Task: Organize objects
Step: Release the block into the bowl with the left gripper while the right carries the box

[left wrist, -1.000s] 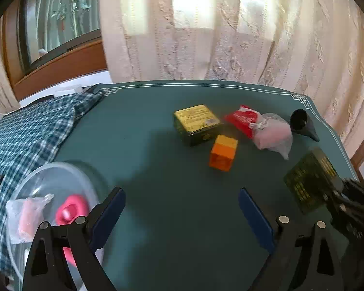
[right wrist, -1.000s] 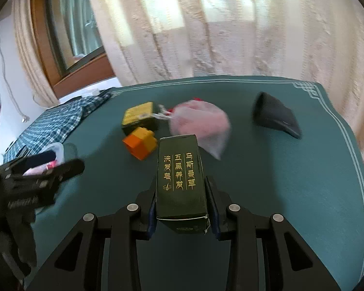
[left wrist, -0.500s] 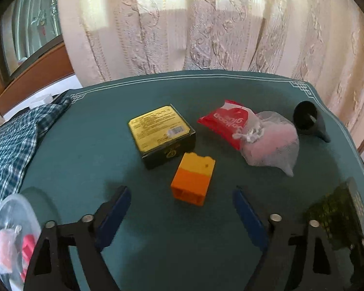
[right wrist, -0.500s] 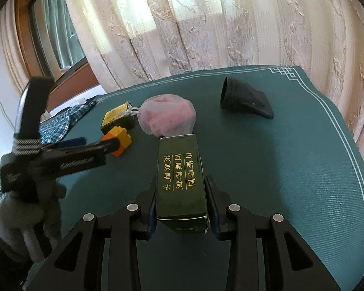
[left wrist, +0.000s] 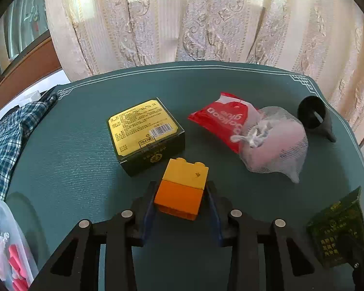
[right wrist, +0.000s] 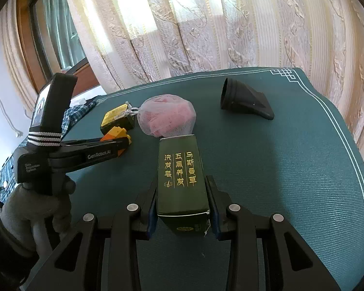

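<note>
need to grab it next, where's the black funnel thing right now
The black funnel lies on its side near the table's far right corner, by the curtain, just right of the mesh bag.

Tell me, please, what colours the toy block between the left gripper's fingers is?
The toy block is yellow on top, orange below; clearest in the left wrist view.

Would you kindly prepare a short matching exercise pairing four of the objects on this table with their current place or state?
Things:
1. orange and yellow block
2. dark green box with gold lettering
3. black funnel-shaped piece
4. red packet

Places or states:
A. lying on its side, alone near the far right corner of the mat
B. between the left gripper's fingers
C. partly under the white mesh bag
D. clamped in the right gripper

Pairs: 1-B, 2-D, 3-A, 4-C
</note>
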{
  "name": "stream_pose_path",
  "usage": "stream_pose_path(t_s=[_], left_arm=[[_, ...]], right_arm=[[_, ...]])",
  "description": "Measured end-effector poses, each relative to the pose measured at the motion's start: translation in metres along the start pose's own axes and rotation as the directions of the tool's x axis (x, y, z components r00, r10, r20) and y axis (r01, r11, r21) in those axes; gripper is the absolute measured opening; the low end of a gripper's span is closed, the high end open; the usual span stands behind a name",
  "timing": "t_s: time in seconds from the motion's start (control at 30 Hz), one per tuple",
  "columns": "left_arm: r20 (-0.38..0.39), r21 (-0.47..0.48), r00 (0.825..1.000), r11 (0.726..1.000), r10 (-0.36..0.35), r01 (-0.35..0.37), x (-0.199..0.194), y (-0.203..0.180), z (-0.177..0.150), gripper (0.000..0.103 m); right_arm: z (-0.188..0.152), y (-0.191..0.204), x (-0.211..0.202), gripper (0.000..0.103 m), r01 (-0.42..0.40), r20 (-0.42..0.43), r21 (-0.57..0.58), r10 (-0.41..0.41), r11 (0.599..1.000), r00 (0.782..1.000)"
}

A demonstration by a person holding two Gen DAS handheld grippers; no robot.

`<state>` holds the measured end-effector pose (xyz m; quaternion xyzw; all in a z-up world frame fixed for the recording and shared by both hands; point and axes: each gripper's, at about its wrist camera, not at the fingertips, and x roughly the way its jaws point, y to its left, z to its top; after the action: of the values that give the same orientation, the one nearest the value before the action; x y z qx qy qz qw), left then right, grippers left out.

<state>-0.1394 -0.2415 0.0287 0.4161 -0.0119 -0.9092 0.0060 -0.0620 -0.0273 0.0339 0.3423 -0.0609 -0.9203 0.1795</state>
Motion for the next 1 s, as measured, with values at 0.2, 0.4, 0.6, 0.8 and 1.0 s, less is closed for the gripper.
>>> stream_pose_path(t_s=[0.2,0.4,0.6,0.8,1.0], left_arm=[[0.022,0.001,1.000,1.000,-0.010,0.010,-0.016,-0.001,-0.006,0.033],[0.060,-0.001,0.998,1.000,-0.013,0.013,-0.041,0.001,-0.015,0.033],[0.088,-0.013,0.996,0.999,-0.033,0.034,-0.065,0.006,-0.023,0.033],[0.123,-0.033,0.992,0.999,-0.019,0.023,-0.092,0.016,-0.034,0.033],[0.155,-0.061,0.988,0.998,0.015,-0.005,-0.119,0.036,-0.046,0.033]], right_arm=[[0.000,0.000,0.000,0.035,0.001,0.005,0.001,-0.001,1.000,1.000],[-0.001,0.002,0.000,0.035,0.008,0.011,-0.002,-0.008,1.000,1.000],[-0.002,0.003,0.000,0.036,0.018,0.015,-0.003,-0.018,1.000,1.000],[-0.005,0.007,-0.001,0.036,0.036,0.021,-0.020,-0.035,0.999,0.999],[-0.005,0.009,-0.001,0.035,0.041,0.019,-0.021,-0.041,0.999,0.999]])
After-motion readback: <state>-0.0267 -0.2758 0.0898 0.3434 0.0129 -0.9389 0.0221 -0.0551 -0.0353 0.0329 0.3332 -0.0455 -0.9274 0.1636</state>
